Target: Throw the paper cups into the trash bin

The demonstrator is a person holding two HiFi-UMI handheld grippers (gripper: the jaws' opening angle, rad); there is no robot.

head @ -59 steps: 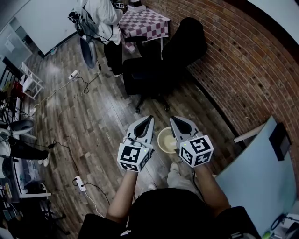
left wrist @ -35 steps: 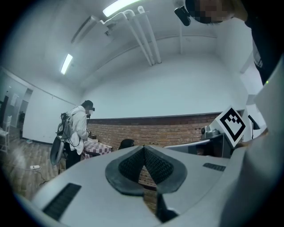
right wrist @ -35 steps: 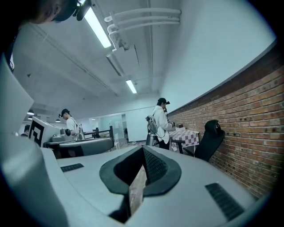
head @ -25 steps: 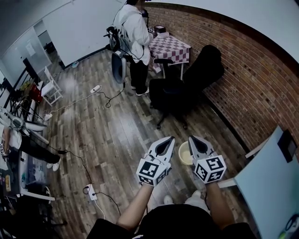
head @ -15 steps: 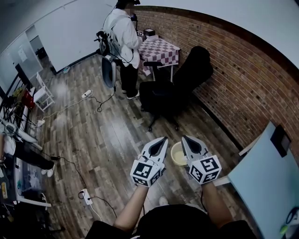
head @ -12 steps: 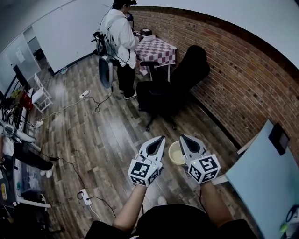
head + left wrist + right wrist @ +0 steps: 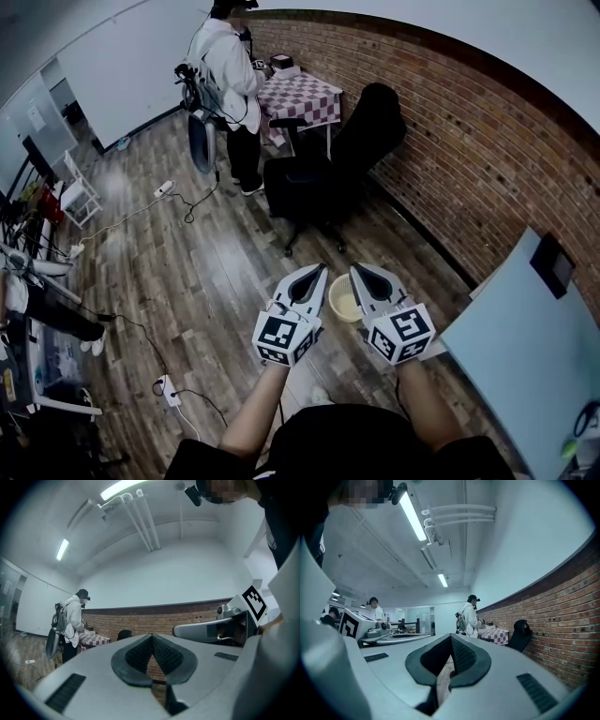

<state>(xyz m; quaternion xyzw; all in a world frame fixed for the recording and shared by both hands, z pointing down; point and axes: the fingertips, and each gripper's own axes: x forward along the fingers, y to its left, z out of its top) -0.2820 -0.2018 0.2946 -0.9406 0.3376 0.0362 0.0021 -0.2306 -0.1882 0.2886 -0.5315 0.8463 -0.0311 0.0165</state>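
Vs 2.4 s back: head view has swung up. Person in white jacket and dark cap (image 7: pixel 223 66), then cut off at frame top w/ only torso + legs showing, now seen whole, upper left. Red-and-white checked table (image 7: pixel 302 94) and black office chair (image 7: pixel 323 159) sit lower in frame. Far end of red brick wall (image 7: pixel 450 141) has come into frame. Left gripper (image 7: pixel 317 272), right gripper (image 7: pixel 357 272) and pale paper cup (image 7: pixel 343 300) also lower in frame.

Vs 1 s back: whole scene shifted left, incl. both grippers, cup, person, and white power strip (image 7: pixel 163 188) on wood floor (image 7: pixel 216 281).
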